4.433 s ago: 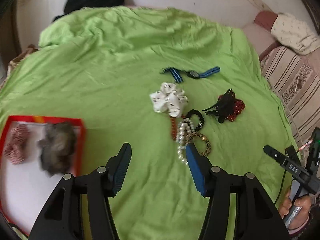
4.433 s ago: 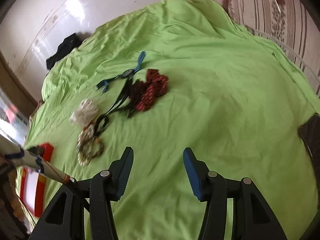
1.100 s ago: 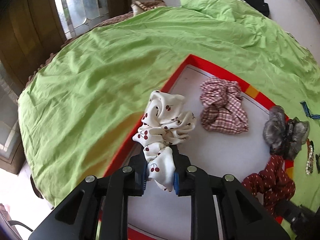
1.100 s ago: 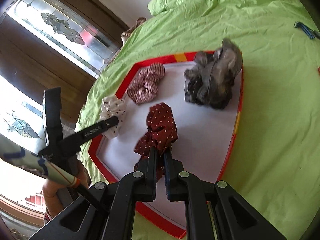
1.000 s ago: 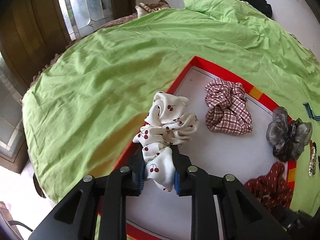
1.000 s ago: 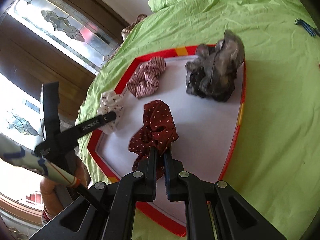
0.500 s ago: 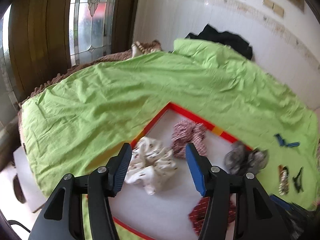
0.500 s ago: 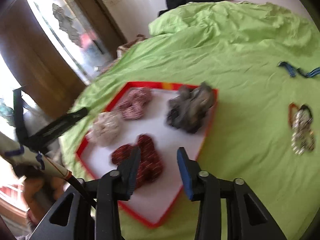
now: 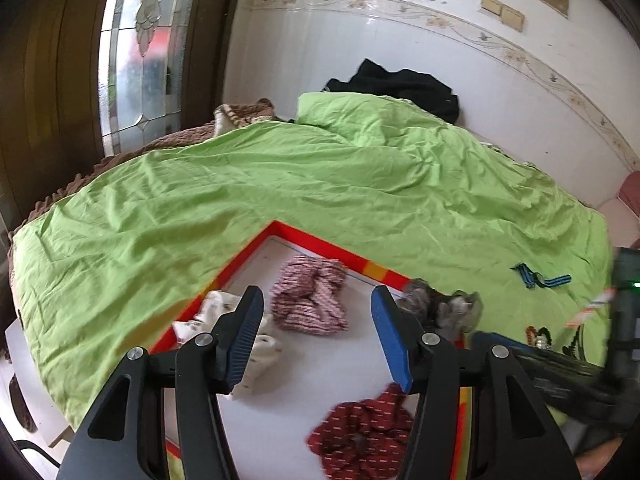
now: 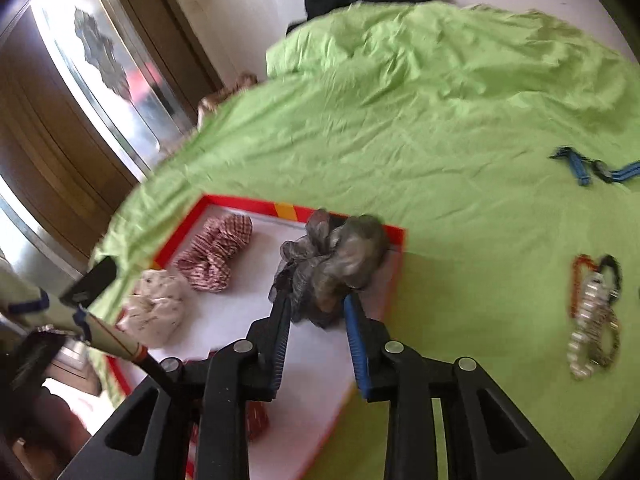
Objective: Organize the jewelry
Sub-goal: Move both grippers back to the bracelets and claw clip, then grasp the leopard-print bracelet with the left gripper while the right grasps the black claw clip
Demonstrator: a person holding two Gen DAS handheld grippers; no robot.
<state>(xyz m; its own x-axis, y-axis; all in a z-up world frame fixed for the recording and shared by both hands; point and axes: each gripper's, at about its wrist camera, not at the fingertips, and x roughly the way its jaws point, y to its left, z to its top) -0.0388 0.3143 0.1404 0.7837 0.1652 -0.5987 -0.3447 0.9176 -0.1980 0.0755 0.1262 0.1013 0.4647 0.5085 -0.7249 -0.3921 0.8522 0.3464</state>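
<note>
A red-rimmed white tray (image 9: 320,236) (image 10: 240,202) lies on the green bedspread. It holds a white cherry scrunchie (image 9: 260,350) (image 10: 154,308), a checked scrunchie (image 9: 310,294) (image 10: 216,250), a grey scrunchie (image 9: 440,308) (image 10: 336,256) and a dark red dotted scrunchie (image 9: 362,436). My left gripper (image 9: 316,340) is open and empty above the tray. My right gripper (image 10: 318,334) is open, its fingers either side of the grey scrunchie's near edge. A bunch of bracelets (image 10: 594,312) and a blue-strapped watch (image 10: 592,170) (image 9: 538,280) lie on the bedspread to the right.
A black garment (image 9: 400,86) lies at the bed's far end by the white wall. A wooden door with leaded glass (image 9: 148,40) stands at the left. The bed's near left edge (image 9: 36,360) drops off beside the tray.
Both grippers let go of their scrunchies, white and dark red, in the tray and opened. Both then pulled back and up; the right one swung towards the grey scrunchie.
</note>
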